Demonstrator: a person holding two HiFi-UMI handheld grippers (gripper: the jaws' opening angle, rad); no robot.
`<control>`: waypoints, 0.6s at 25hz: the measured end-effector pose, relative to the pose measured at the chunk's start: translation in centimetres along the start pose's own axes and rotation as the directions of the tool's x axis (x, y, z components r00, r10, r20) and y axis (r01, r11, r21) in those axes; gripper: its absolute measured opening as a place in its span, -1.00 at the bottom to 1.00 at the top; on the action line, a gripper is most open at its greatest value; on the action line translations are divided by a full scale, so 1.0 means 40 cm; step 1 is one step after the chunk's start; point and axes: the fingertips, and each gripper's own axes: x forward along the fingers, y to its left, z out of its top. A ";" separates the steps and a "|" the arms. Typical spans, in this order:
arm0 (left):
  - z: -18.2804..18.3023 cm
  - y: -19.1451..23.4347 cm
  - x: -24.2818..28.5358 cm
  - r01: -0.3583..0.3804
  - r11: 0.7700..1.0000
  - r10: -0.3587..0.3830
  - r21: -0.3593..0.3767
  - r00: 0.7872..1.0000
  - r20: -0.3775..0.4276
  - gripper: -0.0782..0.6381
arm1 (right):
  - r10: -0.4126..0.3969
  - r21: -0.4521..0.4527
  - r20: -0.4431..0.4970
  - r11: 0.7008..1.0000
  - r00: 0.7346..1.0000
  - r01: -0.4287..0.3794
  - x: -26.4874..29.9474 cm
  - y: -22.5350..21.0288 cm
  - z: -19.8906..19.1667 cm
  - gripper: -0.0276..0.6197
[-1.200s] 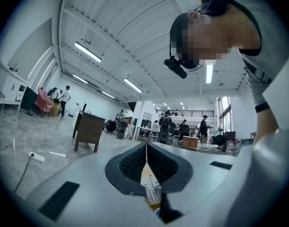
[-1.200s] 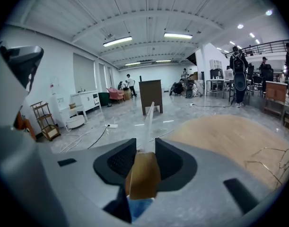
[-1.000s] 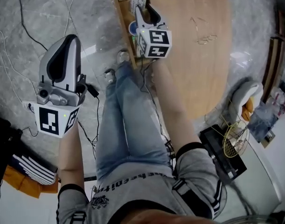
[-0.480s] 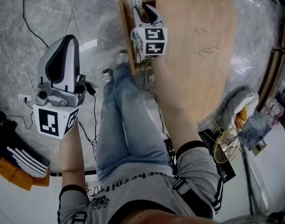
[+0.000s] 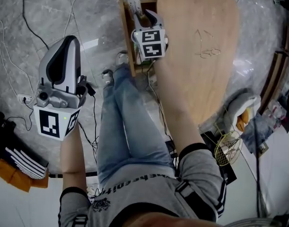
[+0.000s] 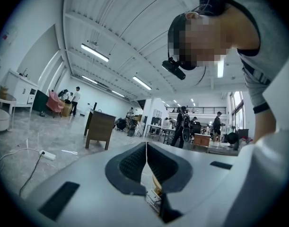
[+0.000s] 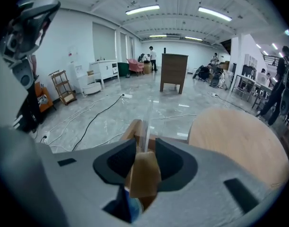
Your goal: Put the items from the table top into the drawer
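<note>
over the open drawer beside the table, the right gripper tilts down with jaws clamped on a tan item, apparently to drop it inside, while the left gripper, jaws closed on nothing, hangs clear over the floor.

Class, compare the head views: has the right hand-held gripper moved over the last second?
Yes. The right hand-held gripper has sunk toward the drawer, its marker cube looking smaller against the table.
</note>
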 end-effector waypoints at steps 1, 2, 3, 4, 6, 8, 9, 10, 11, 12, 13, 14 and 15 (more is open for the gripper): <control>0.000 -0.002 -0.001 0.000 1.000 0.000 0.000 1.000 0.000 -0.75 | -0.001 -0.011 -0.011 1.000 1.000 0.001 -0.002 0.003 -0.008 -0.52; 0.001 -0.004 -0.002 -0.001 1.000 0.001 0.001 1.000 0.001 -0.75 | -0.005 -0.025 -0.024 1.000 1.000 0.005 -0.003 0.004 -0.015 -0.51; 0.002 -0.005 -0.002 -0.002 1.000 0.002 0.001 1.000 0.002 -0.75 | -0.013 -0.042 -0.041 0.999 0.999 0.011 -0.005 0.005 -0.022 -0.51; 0.003 -0.007 -0.003 -0.002 1.000 0.002 0.002 1.000 0.003 -0.75 | -0.023 -0.058 -0.060 0.998 0.998 0.019 -0.006 0.005 -0.029 -0.50; 0.004 -0.010 -0.003 -0.004 1.000 0.004 0.001 1.000 0.004 -0.75 | -0.038 -0.076 -0.090 0.997 0.995 0.031 -0.007 0.005 -0.041 -0.50; 0.002 -0.013 -0.003 -0.006 1.000 0.006 0.000 1.000 0.003 -0.75 | -0.042 -0.069 -0.112 0.997 0.993 0.034 -0.008 0.005 -0.052 -0.49; 0.002 -0.014 -0.004 -0.007 1.000 0.007 -0.001 1.000 0.004 -0.75 | -0.041 -0.059 -0.125 0.998 0.991 0.034 -0.011 0.005 -0.058 -0.49; 0.002 -0.016 -0.004 -0.007 1.000 0.007 -0.001 1.000 0.004 -0.75 | -0.040 -0.047 -0.138 0.998 0.990 0.034 -0.016 0.004 -0.066 -0.49; 0.003 -0.018 -0.004 -0.008 1.000 0.008 -0.002 1.000 0.005 -0.75 | -0.038 -0.035 -0.149 0.999 0.988 0.034 -0.021 0.004 -0.074 -0.49; 0.003 -0.021 -0.004 -0.008 1.000 0.008 -0.002 1.000 0.007 -0.75 | -0.036 -0.025 -0.158 0.999 0.987 0.033 -0.026 0.004 -0.083 -0.49; 0.003 -0.024 -0.002 -0.007 1.000 0.007 -0.001 1.000 0.008 -0.75 | -0.033 -0.018 -0.163 0.999 0.986 0.031 -0.031 0.004 -0.091 -0.49; 0.004 -0.028 -0.001 -0.006 1.000 0.006 -0.001 1.000 0.010 -0.75 | -0.030 -0.013 -0.168 1.000 0.985 0.029 -0.034 0.005 -0.098 -0.49; 0.005 -0.032 0.001 -0.004 1.000 0.004 0.001 1.000 0.012 -0.75 | -0.028 -0.009 -0.171 1.000 0.985 0.026 -0.037 0.006 -0.103 -0.49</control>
